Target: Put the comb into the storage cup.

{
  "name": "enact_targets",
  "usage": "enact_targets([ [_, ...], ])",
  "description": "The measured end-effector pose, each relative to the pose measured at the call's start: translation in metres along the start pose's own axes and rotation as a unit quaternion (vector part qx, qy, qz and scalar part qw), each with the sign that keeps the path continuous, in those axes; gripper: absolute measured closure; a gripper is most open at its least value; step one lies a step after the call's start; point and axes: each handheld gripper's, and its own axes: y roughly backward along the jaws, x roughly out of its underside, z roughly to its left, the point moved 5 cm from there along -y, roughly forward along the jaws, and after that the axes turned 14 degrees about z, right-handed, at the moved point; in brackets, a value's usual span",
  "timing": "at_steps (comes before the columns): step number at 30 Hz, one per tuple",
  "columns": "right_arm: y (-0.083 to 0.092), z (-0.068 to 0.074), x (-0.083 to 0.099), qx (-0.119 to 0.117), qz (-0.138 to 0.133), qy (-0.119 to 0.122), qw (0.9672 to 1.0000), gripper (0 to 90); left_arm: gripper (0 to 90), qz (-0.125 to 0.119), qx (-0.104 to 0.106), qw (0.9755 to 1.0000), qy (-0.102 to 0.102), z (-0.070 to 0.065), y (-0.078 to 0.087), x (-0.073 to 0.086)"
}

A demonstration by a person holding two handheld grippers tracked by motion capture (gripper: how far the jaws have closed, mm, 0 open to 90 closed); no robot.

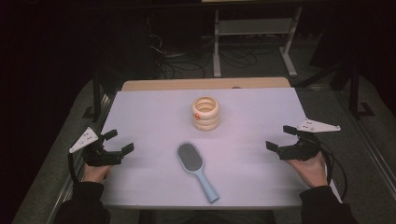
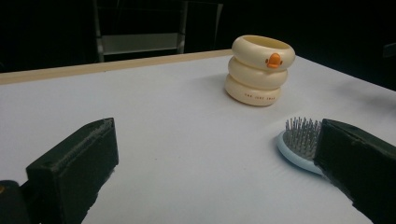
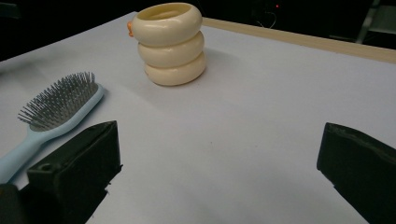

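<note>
Pale blue plastic forms the paddle hairbrush (image 1: 196,169) lying flat on a white table (image 1: 154,107), with its grey bristles facing up. It sits near the middle of the table, on the near half. Its long axis runs on a slant: the oval head points toward the far left, and the slim handle points toward the near right, ending close to the near edge.

Beyond the brush, toward the far side and slightly right of its head, stands a cream-coloured holder shaped like three stacked rings (image 1: 205,113), with a small orange duck bill on its side. Brush and holder are near each other but apart.

A person holds a black two-jaw tool in each hand. The left gripper (image 1: 119,142) rests at the left edge of the table, jaws spread wide with nothing between them. The right gripper (image 1: 281,137) rests at the right edge, jaws likewise spread wide and holding nothing.

From the left gripper, the brush lies to the right, its head being the closest part. From the right gripper, the brush lies to the left, well apart. Neither tool touches it. The left one looks somewhat nearer to the head; the handle end looks roughly midway between the two, so either hand could plausibly reach for it.
</note>
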Motion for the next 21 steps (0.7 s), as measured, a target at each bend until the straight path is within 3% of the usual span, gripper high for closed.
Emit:
enact_targets([
  [21, 0.0023, 0.0055, -0.0026, -0.003, 0.0, 0.016, 0.9999, 0.0, 0.0, -0.008, 0.004, 1.0, -0.004, -0.0018, 0.001, -0.0009],
])
